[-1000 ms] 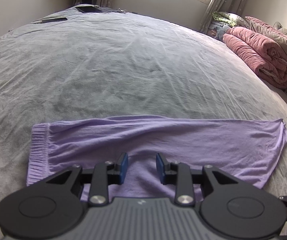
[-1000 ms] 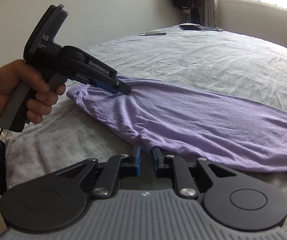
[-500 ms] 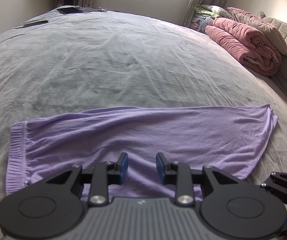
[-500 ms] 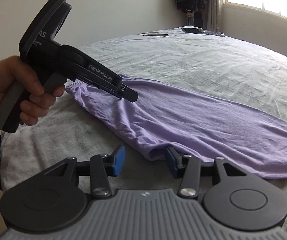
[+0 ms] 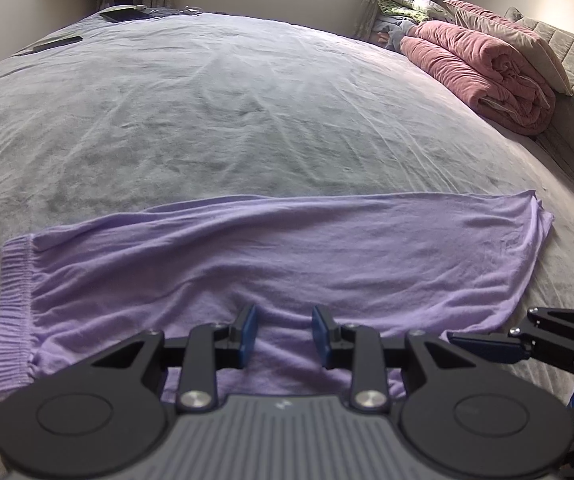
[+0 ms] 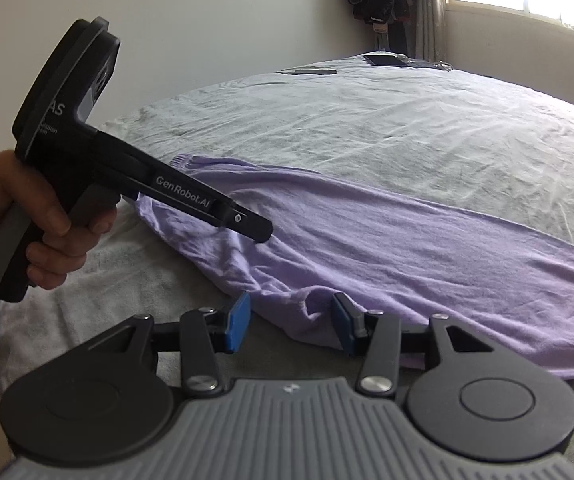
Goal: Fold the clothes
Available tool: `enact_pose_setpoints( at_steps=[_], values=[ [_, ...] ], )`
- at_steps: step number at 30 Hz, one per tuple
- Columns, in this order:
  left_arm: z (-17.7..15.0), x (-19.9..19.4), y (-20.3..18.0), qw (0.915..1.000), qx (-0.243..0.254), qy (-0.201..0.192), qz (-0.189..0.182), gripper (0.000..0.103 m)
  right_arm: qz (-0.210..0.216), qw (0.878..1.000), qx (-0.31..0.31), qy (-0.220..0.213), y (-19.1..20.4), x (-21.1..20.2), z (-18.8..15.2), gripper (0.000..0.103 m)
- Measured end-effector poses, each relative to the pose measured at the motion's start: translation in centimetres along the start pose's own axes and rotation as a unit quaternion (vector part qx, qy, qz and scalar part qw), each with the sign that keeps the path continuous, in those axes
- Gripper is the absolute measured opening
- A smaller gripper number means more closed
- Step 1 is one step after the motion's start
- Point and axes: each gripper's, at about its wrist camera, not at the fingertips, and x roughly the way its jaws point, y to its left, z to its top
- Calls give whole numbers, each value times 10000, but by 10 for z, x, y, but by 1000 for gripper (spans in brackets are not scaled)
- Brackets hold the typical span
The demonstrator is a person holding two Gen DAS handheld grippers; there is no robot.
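Note:
A lilac garment (image 5: 271, 264) lies folded lengthwise into a long strip across the near part of the grey bed (image 5: 247, 112), its ribbed waistband (image 5: 11, 304) at the left end. My left gripper (image 5: 283, 334) hovers open over the garment's near edge, nothing between its blue pads. In the right wrist view the same garment (image 6: 387, 240) runs from left to right. My right gripper (image 6: 291, 322) stands open at its near edge, a small bump of cloth between the pads but not pinched. A hand (image 6: 43, 236) holds the left gripper (image 6: 261, 234) above the cloth.
A rolled pink quilt (image 5: 483, 76) and pillows (image 5: 527, 40) sit along the bed's right side by the headboard. A dark tablet (image 5: 123, 14) and a flat dark device (image 5: 59, 43) lie at the far left corner. The wide grey sheet stretches beyond the garment.
My right gripper has opened and let go of the garment's near edge. The left gripper has pulled back and lifted slightly, staying open; the garment now lies flat.

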Motion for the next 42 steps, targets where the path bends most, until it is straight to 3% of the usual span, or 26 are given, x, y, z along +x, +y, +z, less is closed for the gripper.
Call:
enact_pose_setpoints(
  at_steps=[5, 8, 10, 13, 15, 20, 23, 30, 35, 39, 42],
  values=[
    [0, -2, -1, 10000, 46, -20, -18, 31, 82, 9996, -260, 53, 8, 2, -1, 49],
    [1, -10, -5, 9998, 135, -134, -88, 17, 190, 9990, -398, -16, 12, -2, -1, 48],
    [1, -15, -10, 9994, 221, -221, -169, 14, 168, 9992, -357, -5, 13, -3, -3, 22],
    [-1, -17, -16, 9985, 363, -236, -336, 12, 66, 9996, -281, 22, 15, -5, -5, 7],
    [-4, -16, -22, 9977, 487, -205, -425, 12, -2, 9997, -230, 40, 15, -6, -7, 3],
    [-10, -26, -33, 9934, 712, -151, -886, 12, -162, 9998, -68, 61, 16, -8, -12, 2],
    [-16, -37, -40, 9886, 1094, -194, -1016, 12, -230, 9994, 207, 121, 2, -5, -12, 10],
    [-40, -41, -59, 9704, 2057, 13, -1264, 12, 211, 9939, 1078, 130, -35, -18, -8, 15],
    [-49, -44, -74, 9568, 2508, -27, -1472, 12, 37, 9905, 1350, 239, -49, -23, -14, 16],
    [-49, -36, -81, 9601, 2470, -7, -1311, 13, -200, 9924, 1198, 193, -51, -26, -14, 16],
    [-44, -30, -82, 9685, 2203, -20, -1160, 18, -357, 9931, 1105, 170, -53, -26, -14, 16]
  ],
)
